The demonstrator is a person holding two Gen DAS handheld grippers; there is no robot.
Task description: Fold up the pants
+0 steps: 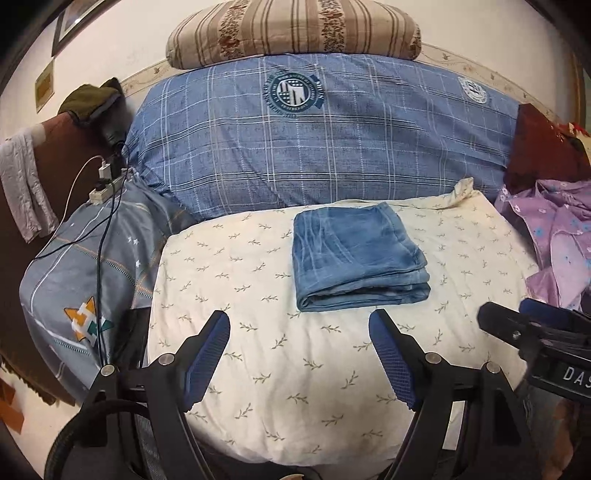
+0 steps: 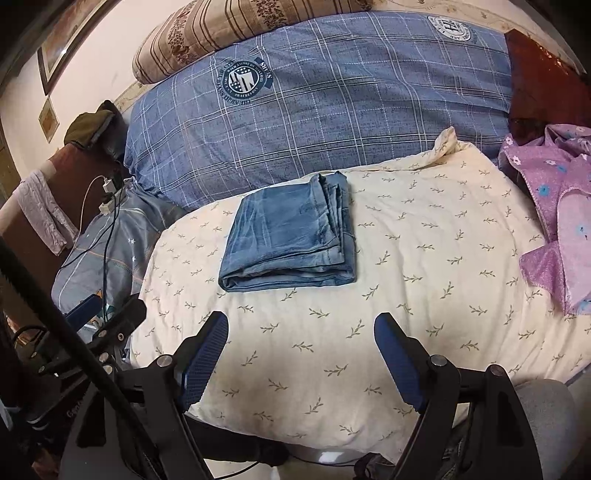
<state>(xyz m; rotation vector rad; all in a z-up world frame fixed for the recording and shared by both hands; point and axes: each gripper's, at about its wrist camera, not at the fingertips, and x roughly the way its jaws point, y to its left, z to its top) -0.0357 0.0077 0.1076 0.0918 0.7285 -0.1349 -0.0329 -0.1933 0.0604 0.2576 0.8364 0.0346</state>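
faded blue pants [image 1: 356, 258] on a cream leaf-sprigged cushion [image 1: 314, 369], blue plaid duvet [image 1: 332, 147], lilac floral cloth [image 1: 561, 236].

Cream leaf-print quilt [image 1: 295, 369] covered the bed front. Behind it lay a blue plaid duvet [image 1: 332, 140], topped by a brown striped pillow [image 1: 295, 33]. Purple floral cloth [image 1: 561, 236] sat at right; a white power strip [image 1: 105, 188] with chargers and cables at left.
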